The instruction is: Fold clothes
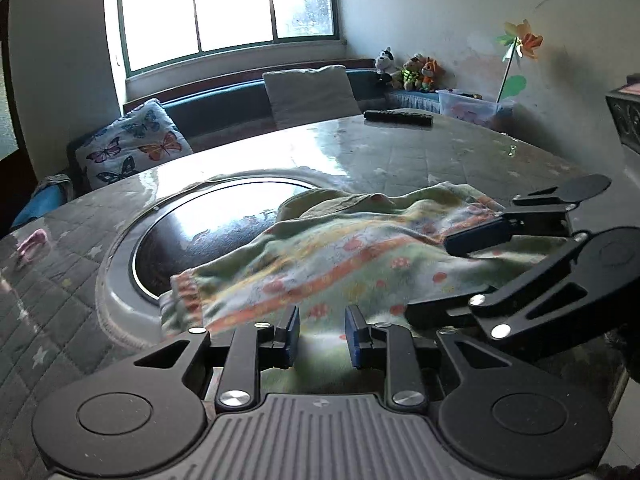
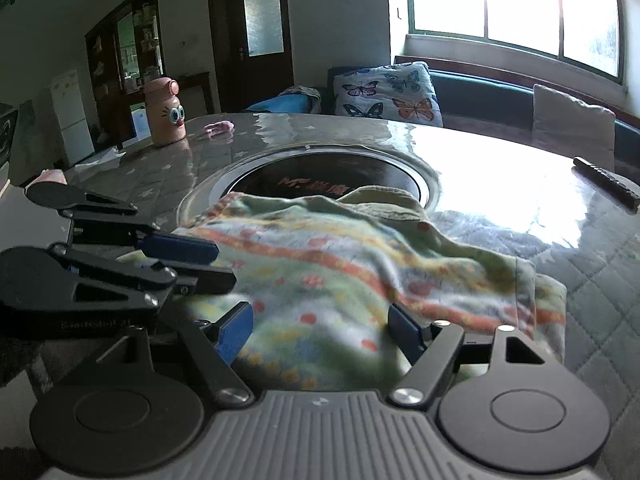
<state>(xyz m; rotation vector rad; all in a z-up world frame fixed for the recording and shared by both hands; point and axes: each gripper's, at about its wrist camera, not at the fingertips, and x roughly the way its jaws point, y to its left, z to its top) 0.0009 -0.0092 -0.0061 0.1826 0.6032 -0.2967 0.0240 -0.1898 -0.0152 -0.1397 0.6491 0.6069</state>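
Left wrist view: left tool (image 1: pixel 322 334) sits low over the near part of the garment (image 1: pixel 332 256), blue pads a narrow gap apart, cloth showing between them; can't tell if they pinch it. The garment is a green piece with orange stripes and small flowers, lying crumpled on the table (image 1: pixel 400 148), its far end draped over the rim of the round dark inset (image 1: pixel 208 220) in the table's middle. Right tool (image 1: pixel 476 236) comes in from the right side, its blue pad lying on the cloth. A remote (image 1: pixel 398 116) lies near the far edge. A small pink thing (image 1: pixel 32 242) sits toward the left edge. Butterfly pillow (image 1: pixel 132 144) on the bench beyond the table.

Right wrist view: right tool (image 2: pixel 320 330) has its pads spread wide, garment (image 2: pixel 360 260) lying between them, neither pad pressing on it. Left tool (image 2: pixel 180 248) enters from the left, blue pad over the cloth's left end. Garment spans from the near edge up onto the inset's rim. Pink bottle (image 2: pixel 165 112) with cartoon eyes stands upright toward the far left edge of the table (image 2: pixel 500 200).
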